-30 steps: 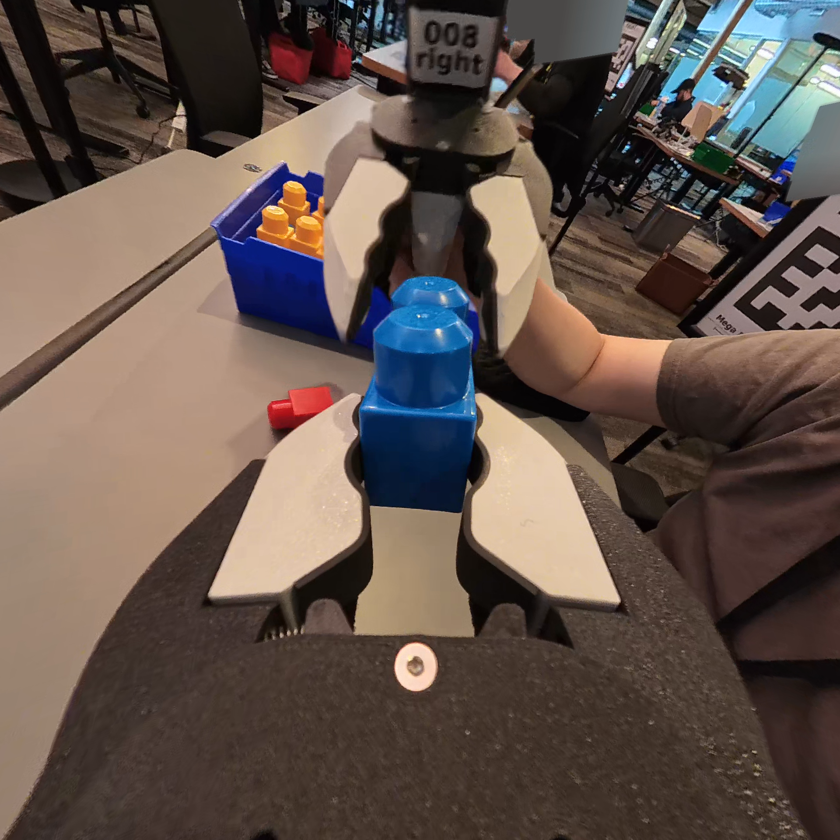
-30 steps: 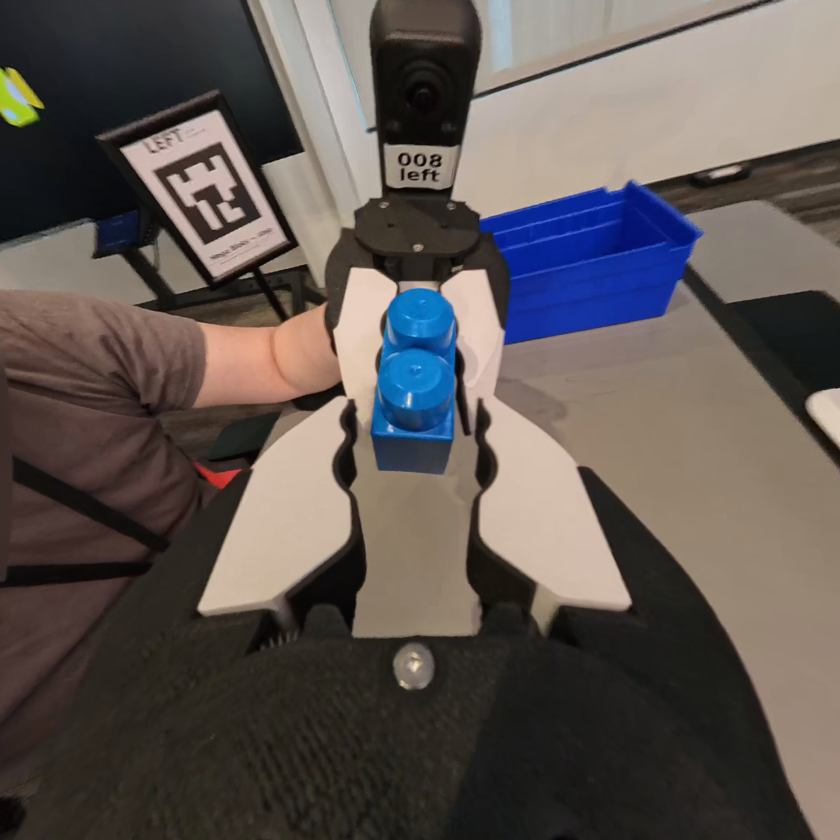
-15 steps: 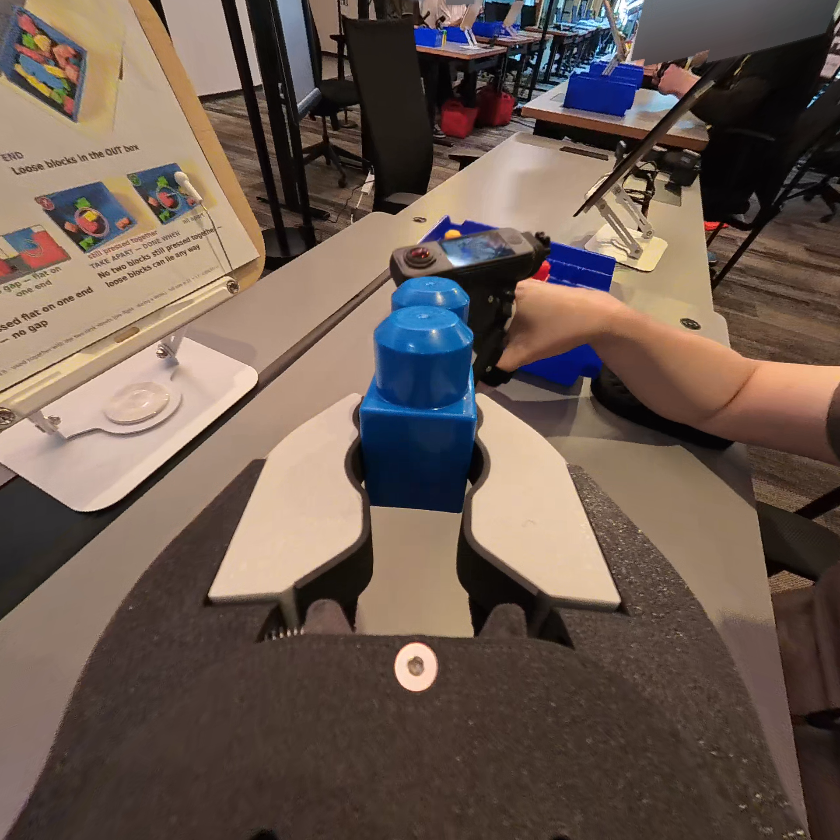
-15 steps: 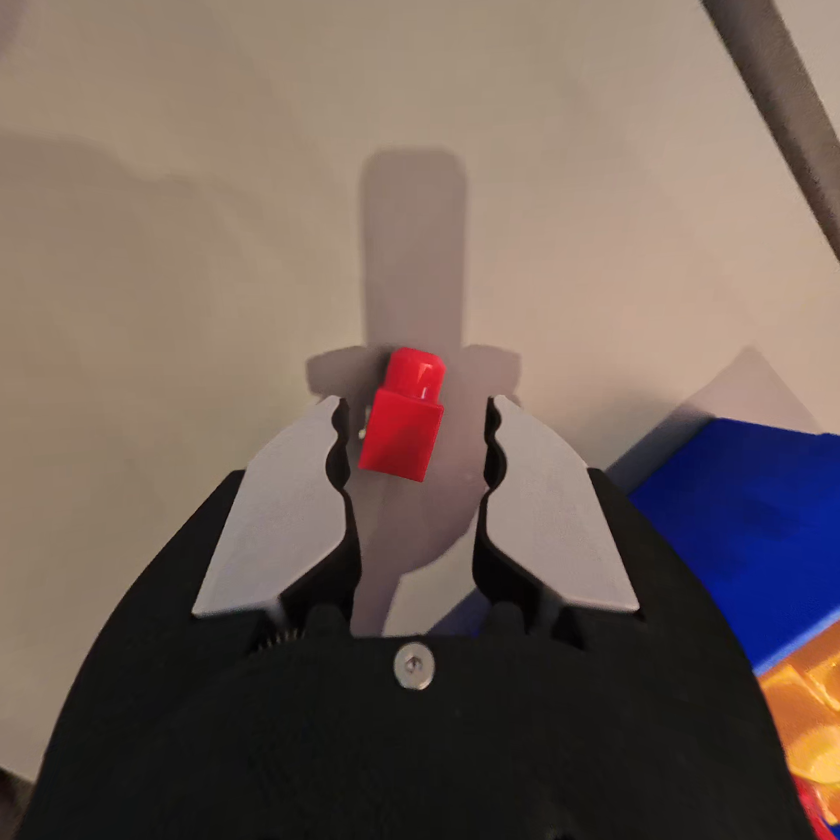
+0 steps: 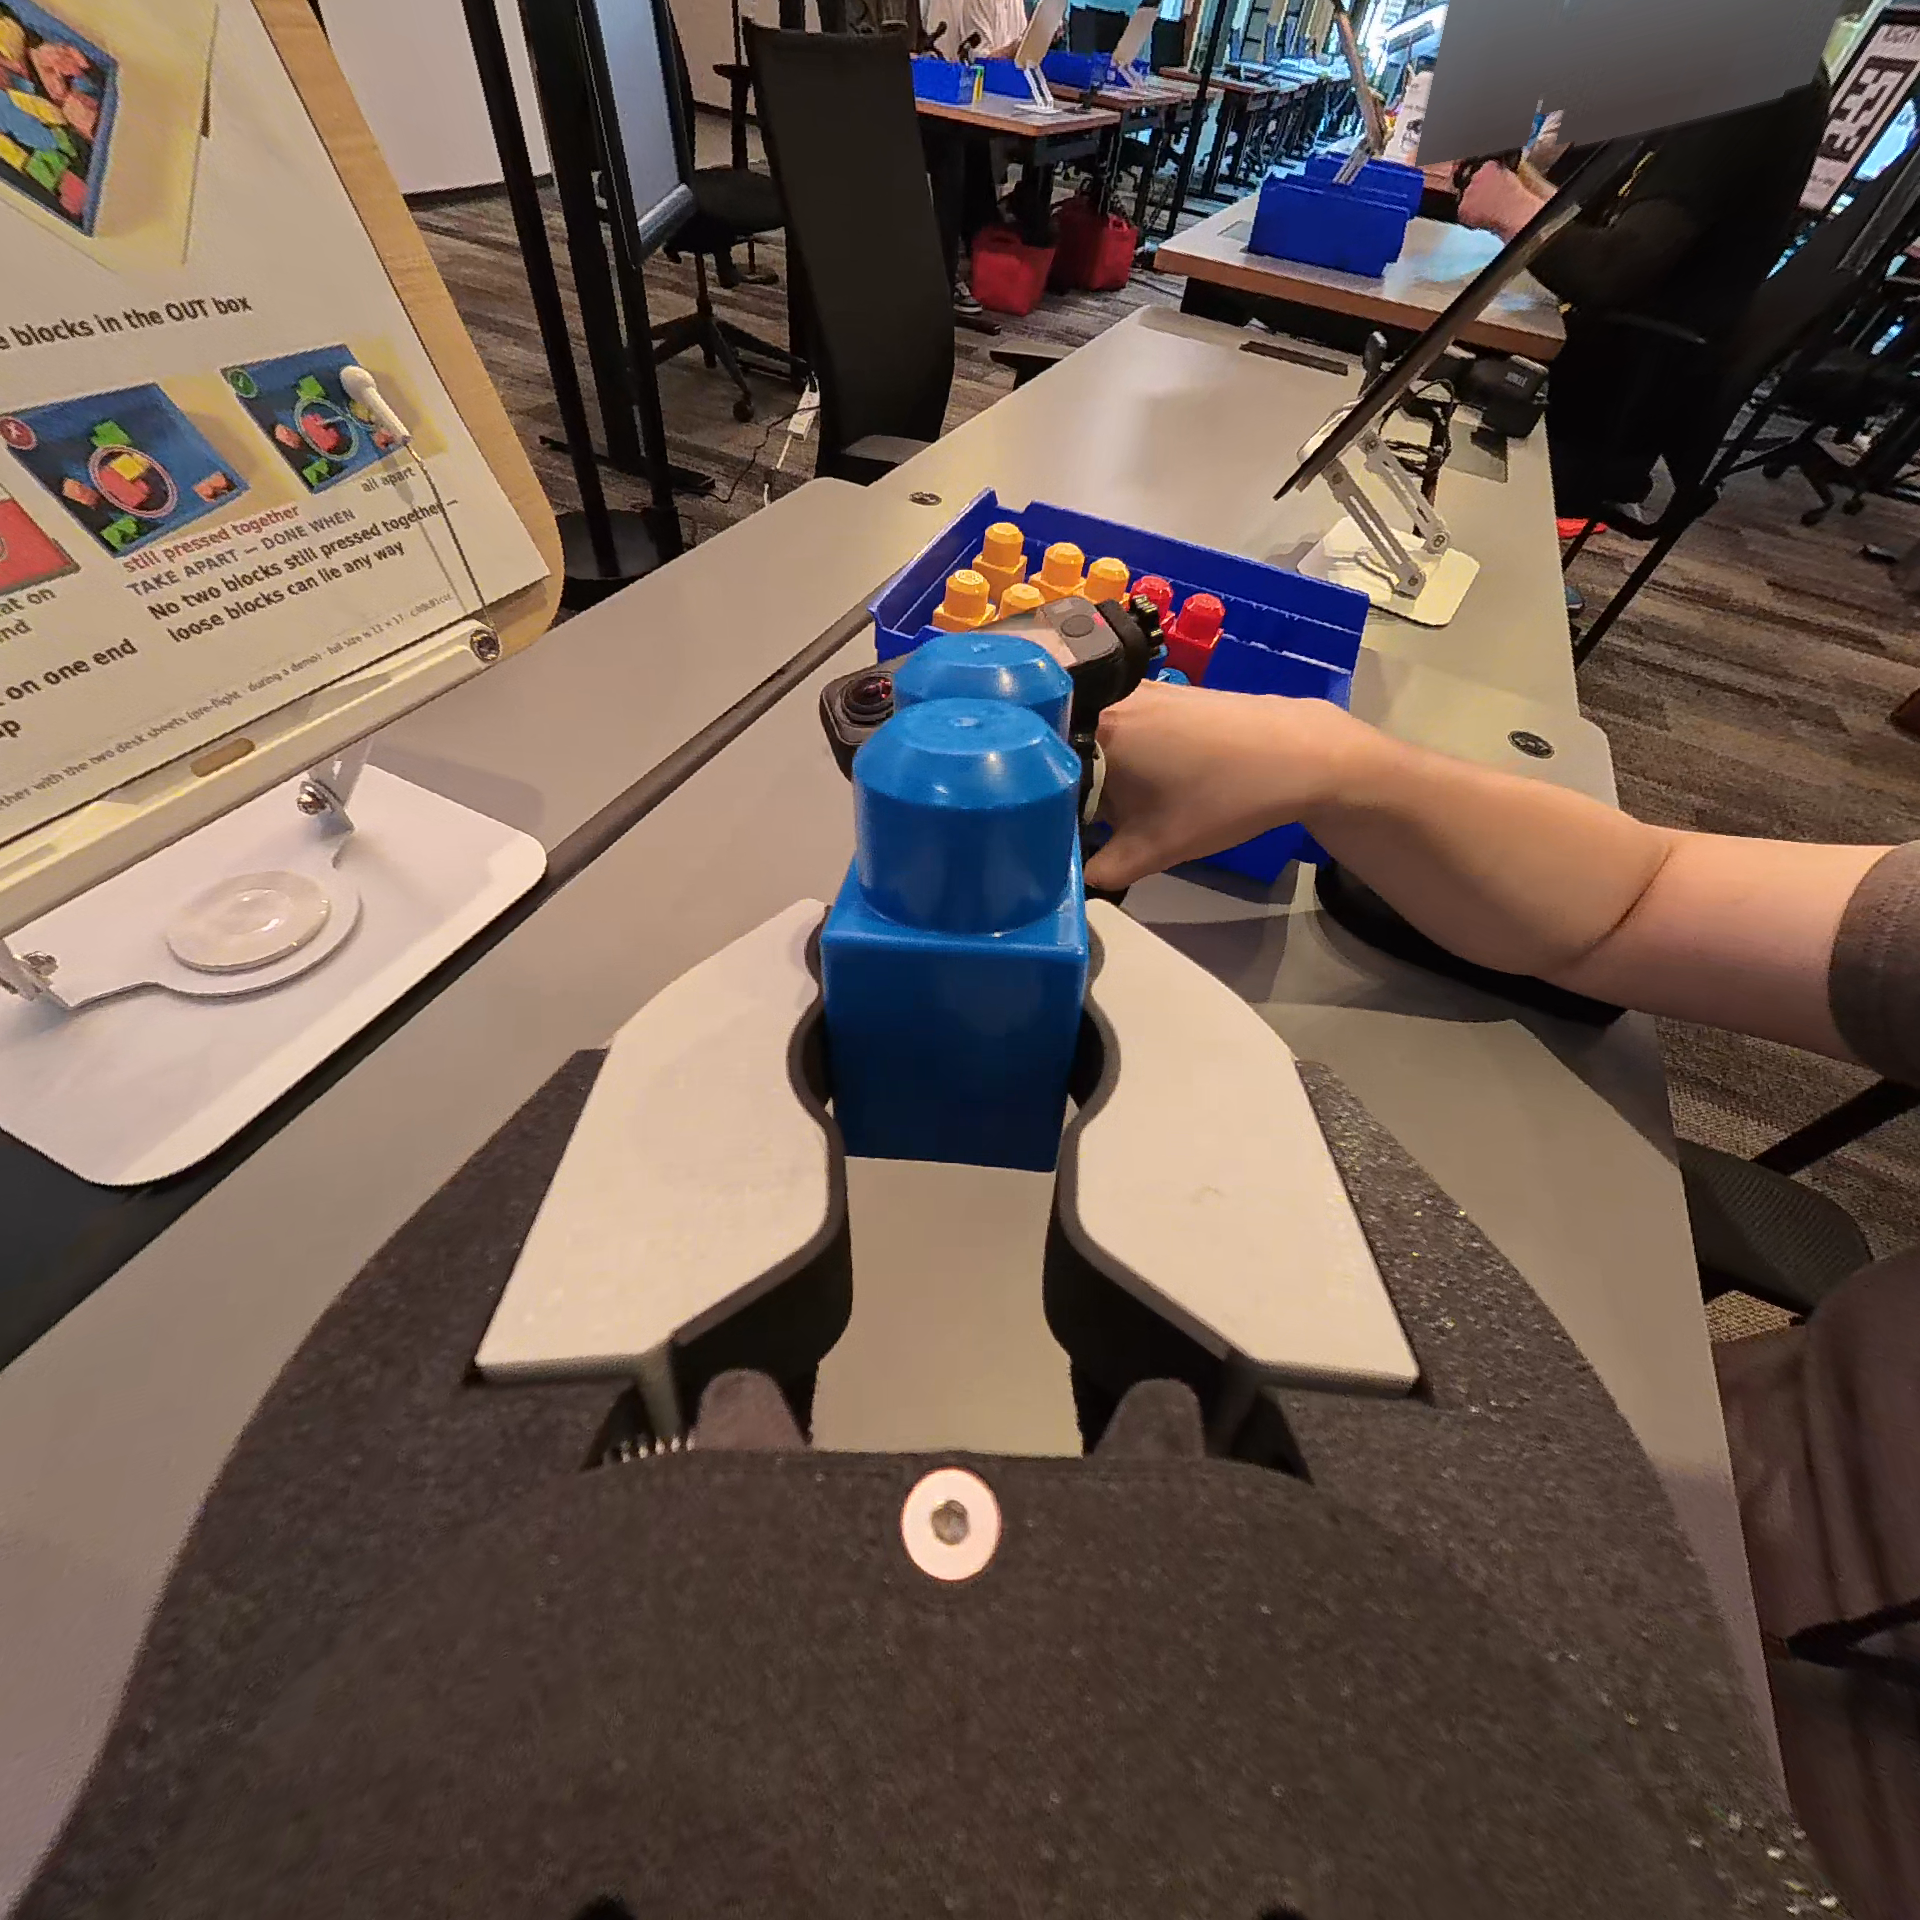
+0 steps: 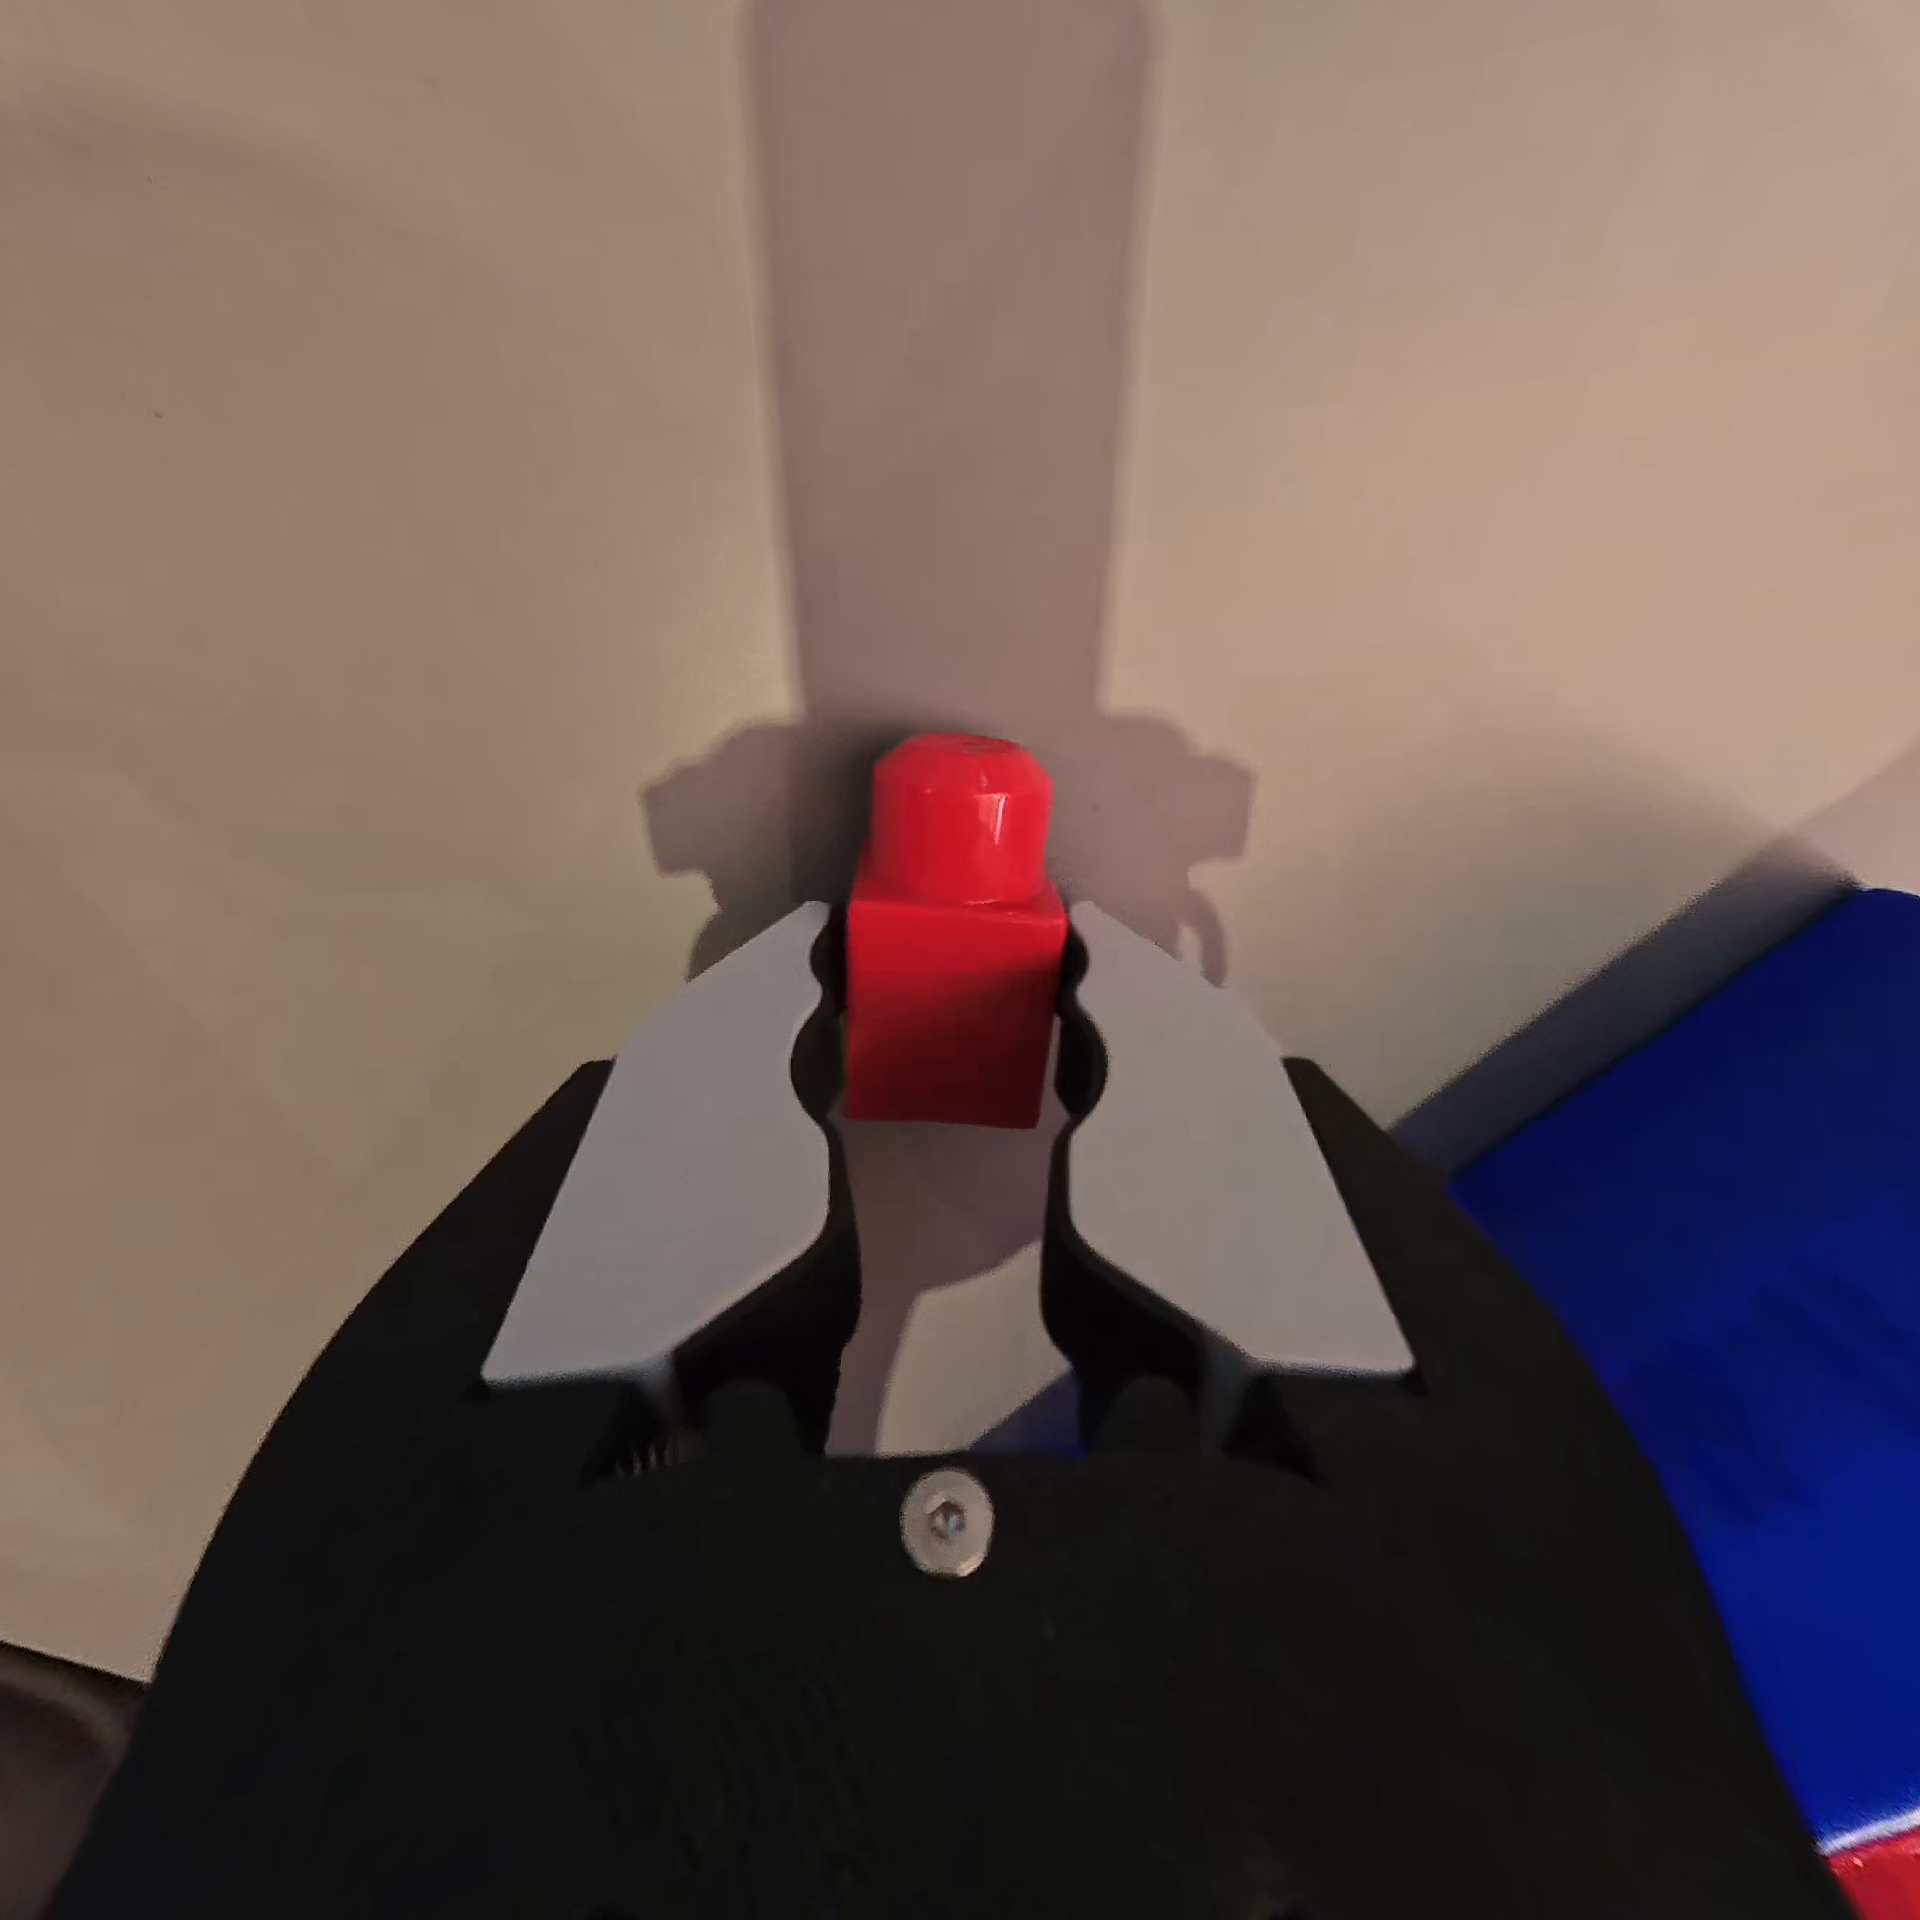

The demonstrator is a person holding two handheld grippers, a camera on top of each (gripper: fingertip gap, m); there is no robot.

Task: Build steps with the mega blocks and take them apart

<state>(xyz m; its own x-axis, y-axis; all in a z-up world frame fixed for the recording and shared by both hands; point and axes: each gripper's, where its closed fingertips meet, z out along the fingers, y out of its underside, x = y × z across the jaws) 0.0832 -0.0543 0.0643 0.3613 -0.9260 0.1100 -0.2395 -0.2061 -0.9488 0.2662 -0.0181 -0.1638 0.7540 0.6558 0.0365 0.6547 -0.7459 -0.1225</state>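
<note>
Two handheld grippers, same build: broad black body with a grainy, foam-like surface, one silver hex-socket screw set at the centre near the front edge. Left gripper [image 5: 954, 1023] with pale grey flat fingers [image 5: 686, 1164], wide at the base, narrowing forward, inner edges wavy and lined in black; a small coil spring visible at the root of one finger. Right gripper [image 6: 948, 1003] with matching grey fingers [image 6: 707, 1153] and black scalloped inner rims. Dark grey-brown short sleeve [image 5: 1875, 966] on the person's arm
</note>
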